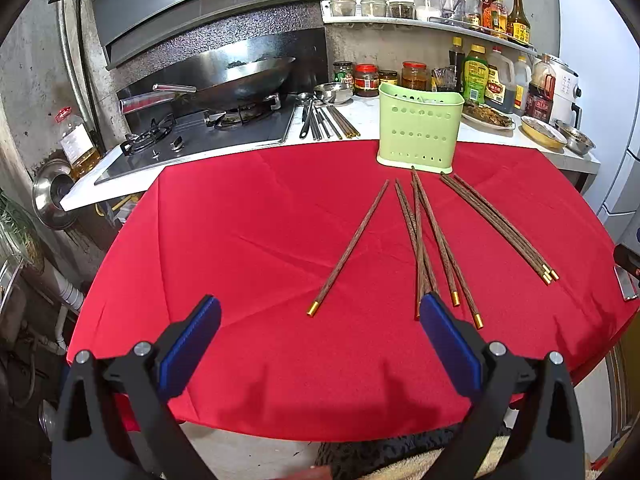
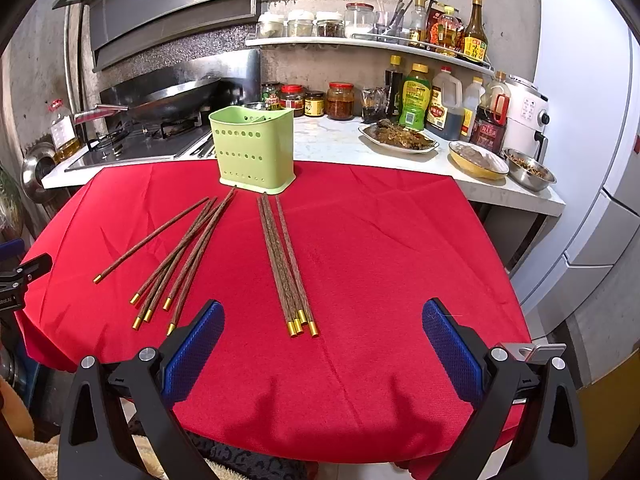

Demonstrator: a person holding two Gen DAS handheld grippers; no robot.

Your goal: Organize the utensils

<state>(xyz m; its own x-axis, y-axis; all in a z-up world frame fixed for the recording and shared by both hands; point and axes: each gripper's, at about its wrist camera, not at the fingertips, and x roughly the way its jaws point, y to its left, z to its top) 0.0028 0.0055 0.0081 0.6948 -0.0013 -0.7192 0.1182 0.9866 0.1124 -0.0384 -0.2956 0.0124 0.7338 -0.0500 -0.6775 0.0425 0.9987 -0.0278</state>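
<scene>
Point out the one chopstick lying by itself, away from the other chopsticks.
It is the lone chopstick farthest left on the red tablecloth. Bare cloth lies on both sides of it, while the middle pile crosses over itself and the right bundle lies packed together.

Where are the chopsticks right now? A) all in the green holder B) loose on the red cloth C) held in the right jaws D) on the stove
B: the chopsticks lie loose on the red cloth in front of the green holder; both sets of jaws are open and hold nothing.
</scene>
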